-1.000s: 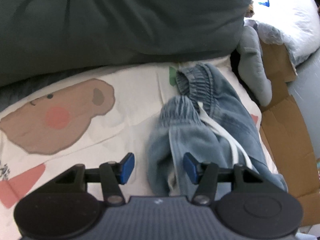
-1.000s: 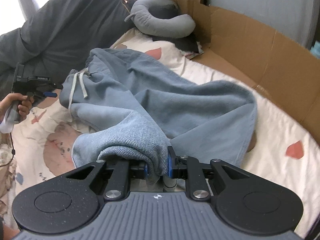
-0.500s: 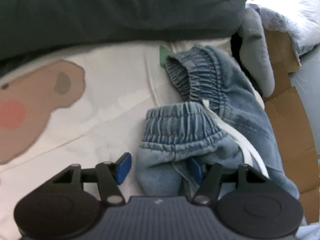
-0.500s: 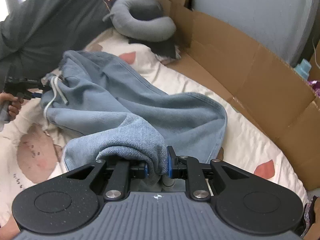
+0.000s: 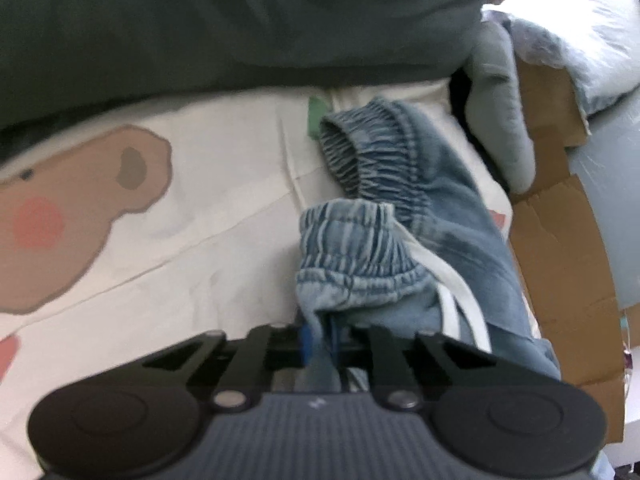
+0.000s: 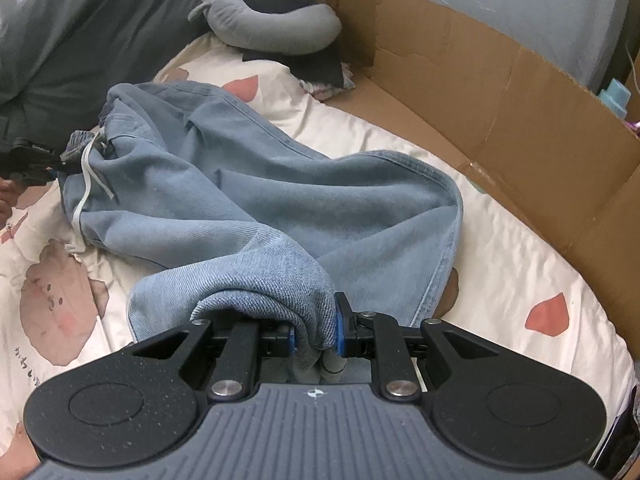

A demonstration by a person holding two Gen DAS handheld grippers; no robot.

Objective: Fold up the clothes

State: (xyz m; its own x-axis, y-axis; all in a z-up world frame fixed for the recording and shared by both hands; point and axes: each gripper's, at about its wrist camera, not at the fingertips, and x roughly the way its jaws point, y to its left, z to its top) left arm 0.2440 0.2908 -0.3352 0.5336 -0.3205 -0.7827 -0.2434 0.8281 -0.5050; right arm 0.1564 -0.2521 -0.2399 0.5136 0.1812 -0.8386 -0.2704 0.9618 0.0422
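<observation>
A: Jeans [image 6: 280,200], light blue denim, one pair. Spread loosely across printed bedsheet [image 6: 500,280], waistband toward far left of right wrist view, leg folded over toward camera.

B: Waistband [image 5: 360,248] elasticated, gathered, bunched double in left wrist view. White drawstring [image 5: 460,292] trailing over denim on right side.

A: Left gripper [image 5: 320,340]: jaws just closed, now pressed nearly together, pinching thin fold of denim just below waistband. Blue pads barely visible either side of cloth. Also seen far left in right wrist view, at waistband end.

B: Right gripper [image 6: 316,336]: jaws narrow, clamped on thick rolled wad of denim from leg portion. Blue pads pressing both sides of roll. Cloth draped forward over left finger.

A: Bedsheet cream, printed with brown bear face [image 5: 60,216], pink cheek, coral shapes [image 6: 548,316].

B: Dark green bedding [image 5: 240,20] heaped behind jeans, filling upper part of left wrist view.

A: Grey neck pillow [image 6: 276,20], U-shaped, at head of bed, well apart from jeans.

B: Cardboard sheet [image 6: 500,92] standing along right edge of bed, flattened, creased. Pale blue bottle [image 6: 614,96] beyond cardboard, partly hidden.

A: Person's hand [image 6: 6,200] at far left edge of right wrist view, mostly cut off by frame.
</observation>
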